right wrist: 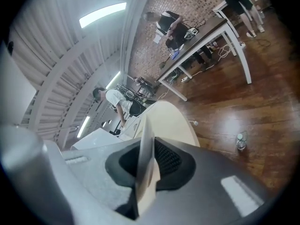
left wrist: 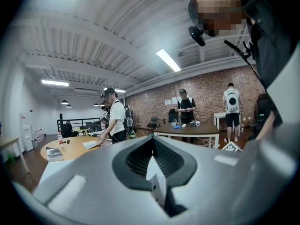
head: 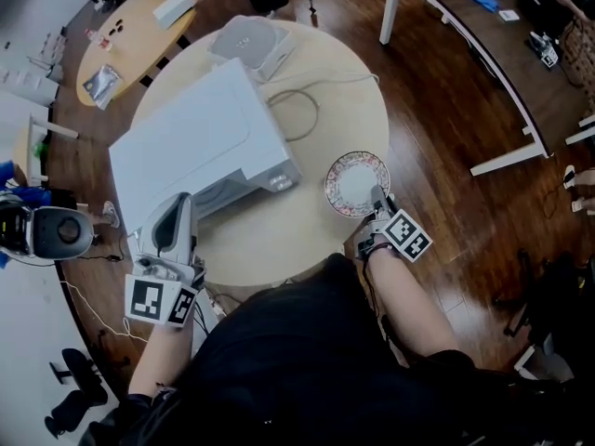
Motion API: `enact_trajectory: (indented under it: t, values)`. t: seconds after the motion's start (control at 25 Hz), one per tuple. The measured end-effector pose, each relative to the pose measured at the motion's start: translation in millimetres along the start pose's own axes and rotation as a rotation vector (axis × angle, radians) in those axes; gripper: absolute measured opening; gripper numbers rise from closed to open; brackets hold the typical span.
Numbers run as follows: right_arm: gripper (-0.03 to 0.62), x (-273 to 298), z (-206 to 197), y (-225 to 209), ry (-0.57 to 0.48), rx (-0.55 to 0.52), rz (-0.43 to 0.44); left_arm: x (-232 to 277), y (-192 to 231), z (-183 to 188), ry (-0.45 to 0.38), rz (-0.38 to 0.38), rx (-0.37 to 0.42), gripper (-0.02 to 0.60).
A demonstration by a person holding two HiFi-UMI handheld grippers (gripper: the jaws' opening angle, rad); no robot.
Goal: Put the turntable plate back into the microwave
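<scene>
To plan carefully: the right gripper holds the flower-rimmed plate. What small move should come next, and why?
Probably carry the round white plate with the flowered rim left, toward the white microwave's front. The right gripper is shut on its rim, apart from the oven, and the left gripper seems to hold the oven's white door edge.

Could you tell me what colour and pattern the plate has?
The plate is white with a reddish patterned rim, best seen in the head view.

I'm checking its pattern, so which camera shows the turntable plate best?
The head view: the turntable plate shows its face and patterned rim. The right gripper view has only its edge, between the jaws; the left gripper view, nothing.
</scene>
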State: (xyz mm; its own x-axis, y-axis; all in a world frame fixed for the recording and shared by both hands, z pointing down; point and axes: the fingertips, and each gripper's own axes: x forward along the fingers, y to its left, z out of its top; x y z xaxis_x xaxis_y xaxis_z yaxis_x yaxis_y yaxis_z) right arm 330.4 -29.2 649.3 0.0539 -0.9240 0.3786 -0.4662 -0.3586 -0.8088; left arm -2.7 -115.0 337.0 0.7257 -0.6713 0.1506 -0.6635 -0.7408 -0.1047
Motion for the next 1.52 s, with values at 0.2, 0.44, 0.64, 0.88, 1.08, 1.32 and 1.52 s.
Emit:
enact_trajectory:
  t: [0.2,0.44,0.64,0.88,1.08,1.32,1.52]
  values:
    - [0.034,-12,-3,6,-0.03,0.077,0.0,-21,11,-5,-0.024,0.017,-0.016,0.005]
    - [0.034,-24,1,20,-0.061,0.099,0.021,-43,27,-14,-0.04,0.047,-0.037,0.005]
    - [0.034,-29,3,28,-0.076,0.11,0.028,-55,36,-12,-0.068,0.066,-0.043,0.005]
    - [0.034,-37,-4,40,-0.074,0.126,0.063,-72,38,-19,-0.065,0.076,-0.055,0.005]
    - [0.034,-40,-14,47,-0.072,0.164,0.076,-81,34,-17,-0.077,0.069,-0.036,0.005]
    - [0.034,-41,-26,53,-0.063,0.186,0.079,-100,47,-21,-0.086,0.105,-0.035,0.005]
    - [0.034,-40,-36,64,-0.049,0.177,0.095,-113,54,-27,-0.086,0.119,-0.042,0.005]
